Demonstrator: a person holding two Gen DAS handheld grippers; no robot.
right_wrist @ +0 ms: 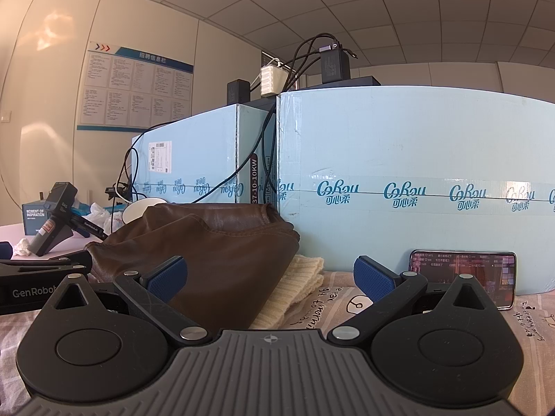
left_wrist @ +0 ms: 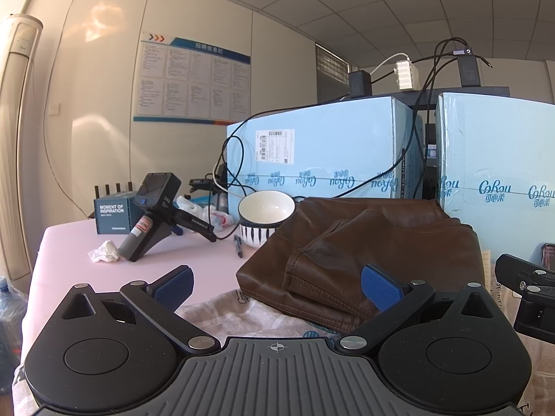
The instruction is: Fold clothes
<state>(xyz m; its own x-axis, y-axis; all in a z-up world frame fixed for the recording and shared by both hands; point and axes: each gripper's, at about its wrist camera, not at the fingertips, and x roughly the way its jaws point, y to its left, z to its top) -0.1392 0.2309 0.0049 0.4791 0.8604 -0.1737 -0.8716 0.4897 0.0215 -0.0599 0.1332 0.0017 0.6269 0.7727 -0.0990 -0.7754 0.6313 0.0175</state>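
Note:
A folded brown leather garment (left_wrist: 374,242) lies on a printed cloth (left_wrist: 249,315) on the table. My left gripper (left_wrist: 277,286) is open and empty just in front of its near edge. In the right wrist view the same brown garment (right_wrist: 222,253) lies over a cream knitted piece (right_wrist: 298,284). My right gripper (right_wrist: 270,277) is open and empty, with its left finger (right_wrist: 166,279) before the garment and its right finger (right_wrist: 376,279) over the printed cloth (right_wrist: 333,308). The left gripper's body shows at the right view's left edge (right_wrist: 41,280).
Large light-blue cartons (left_wrist: 319,152) (right_wrist: 416,180) with cables stand behind the garment. A bowl (left_wrist: 265,216), a marker (left_wrist: 238,245), a spare gripper handle (left_wrist: 152,215), crumpled tissue (left_wrist: 104,251) and a small blue box (left_wrist: 112,215) sit at the left. A phone (right_wrist: 461,277) leans on the right carton.

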